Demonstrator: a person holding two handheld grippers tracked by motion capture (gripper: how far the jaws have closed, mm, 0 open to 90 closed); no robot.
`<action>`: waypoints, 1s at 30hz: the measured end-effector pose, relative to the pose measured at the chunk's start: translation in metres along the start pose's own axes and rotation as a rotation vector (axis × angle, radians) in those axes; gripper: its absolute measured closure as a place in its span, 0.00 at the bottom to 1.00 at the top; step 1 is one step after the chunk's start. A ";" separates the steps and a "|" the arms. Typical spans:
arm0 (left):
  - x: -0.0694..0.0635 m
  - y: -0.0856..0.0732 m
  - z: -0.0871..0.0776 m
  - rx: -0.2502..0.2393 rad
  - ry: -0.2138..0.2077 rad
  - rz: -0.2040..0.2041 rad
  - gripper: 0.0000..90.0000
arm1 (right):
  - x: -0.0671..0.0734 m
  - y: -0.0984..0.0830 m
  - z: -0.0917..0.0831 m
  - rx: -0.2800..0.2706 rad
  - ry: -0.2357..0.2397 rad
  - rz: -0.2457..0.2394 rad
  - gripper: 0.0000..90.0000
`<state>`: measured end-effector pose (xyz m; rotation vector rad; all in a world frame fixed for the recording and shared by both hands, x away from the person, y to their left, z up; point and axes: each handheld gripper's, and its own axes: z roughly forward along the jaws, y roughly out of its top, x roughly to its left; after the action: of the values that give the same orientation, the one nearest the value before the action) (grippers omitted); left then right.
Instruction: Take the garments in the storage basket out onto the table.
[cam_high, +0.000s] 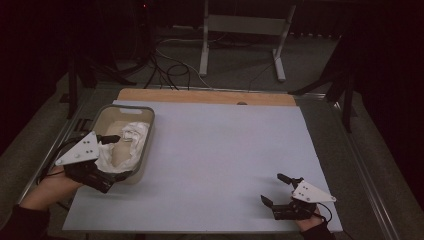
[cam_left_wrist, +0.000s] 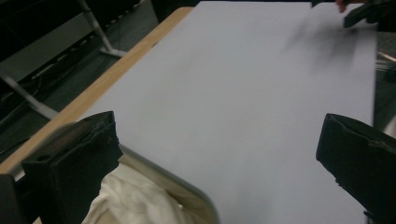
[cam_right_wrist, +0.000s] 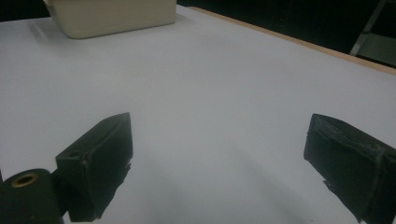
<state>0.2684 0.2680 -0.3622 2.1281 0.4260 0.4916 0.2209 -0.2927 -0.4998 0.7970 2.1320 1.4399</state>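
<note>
Upper centre of your high view: a grey metal stand (cam_high: 243, 30) and black cables (cam_high: 170, 70) on the floor (cam_high: 235, 70).

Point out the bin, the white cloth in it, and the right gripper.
bin (cam_high: 149, 113): high view, far right rim corner.
white cloth (cam_high: 134, 134): high view, bunched upper part.
right gripper (cam_high: 275, 189): high view, gap between its open jaws.
</note>
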 end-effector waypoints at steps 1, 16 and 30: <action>0.003 -0.001 0.001 0.007 0.007 -0.001 0.00 | 0.000 0.000 0.000 0.001 0.001 0.001 0.09; 0.045 -0.024 0.027 0.164 0.063 -0.047 0.00 | -0.001 0.000 0.000 0.000 -0.008 -0.005 0.09; 0.061 -0.043 0.059 0.332 -0.024 -0.128 0.00 | -0.001 -0.002 0.001 0.005 0.003 -0.006 0.09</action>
<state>0.3453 0.2797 -0.4179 2.4016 0.6642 0.3392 0.2219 -0.2931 -0.5020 0.7901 2.1395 1.4333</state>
